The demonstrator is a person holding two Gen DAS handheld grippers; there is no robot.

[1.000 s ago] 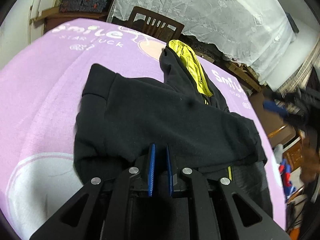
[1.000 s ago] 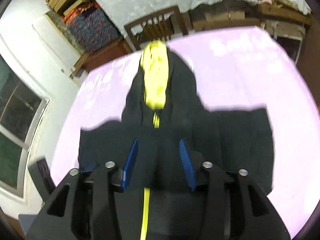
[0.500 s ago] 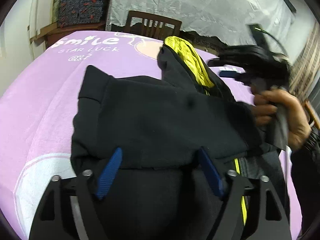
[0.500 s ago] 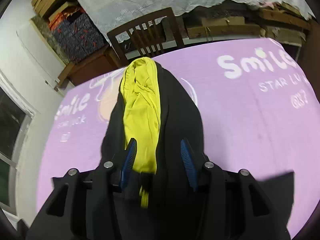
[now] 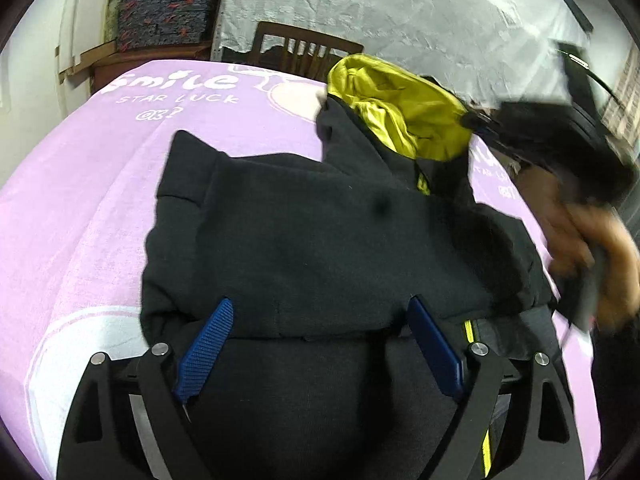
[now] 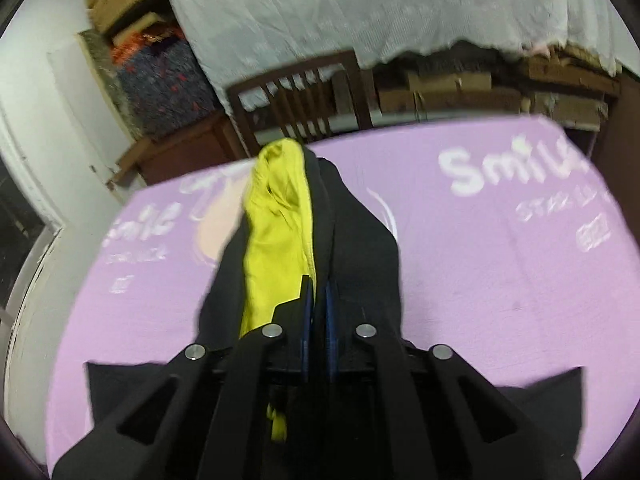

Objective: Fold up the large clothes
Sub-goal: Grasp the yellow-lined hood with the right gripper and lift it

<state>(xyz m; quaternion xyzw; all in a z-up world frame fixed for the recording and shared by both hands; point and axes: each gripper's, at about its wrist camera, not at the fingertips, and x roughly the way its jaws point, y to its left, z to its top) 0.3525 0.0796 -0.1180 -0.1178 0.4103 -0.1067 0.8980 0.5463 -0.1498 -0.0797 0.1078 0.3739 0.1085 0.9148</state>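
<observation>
Because the sleeves are already folded across the body, the black hoodie [image 5: 320, 248] is laid as a compact block on the purple blanket [image 5: 80, 208], approx. centred, w/ the cuff [image 5: 180, 168] of one sleeve pointing to the far left corner. Left gripper [image 5: 320, 344] is hovered over the near hem, its jaws opening, wide apart; cloth is seen below and between the blue pads [image 5: 208, 344], but nothing is pinched, so the hem is judged released after being set down. Further right, the yellow-lined hood [image 6: 280, 232] is stretched away toward the chair [image 6: 304, 92]. Right gripper [image 6: 316, 312] is clenched, jaws closing on the hood's black edge beside the lining, prob. so the hood can be pulled back over the folded body.
</observation>
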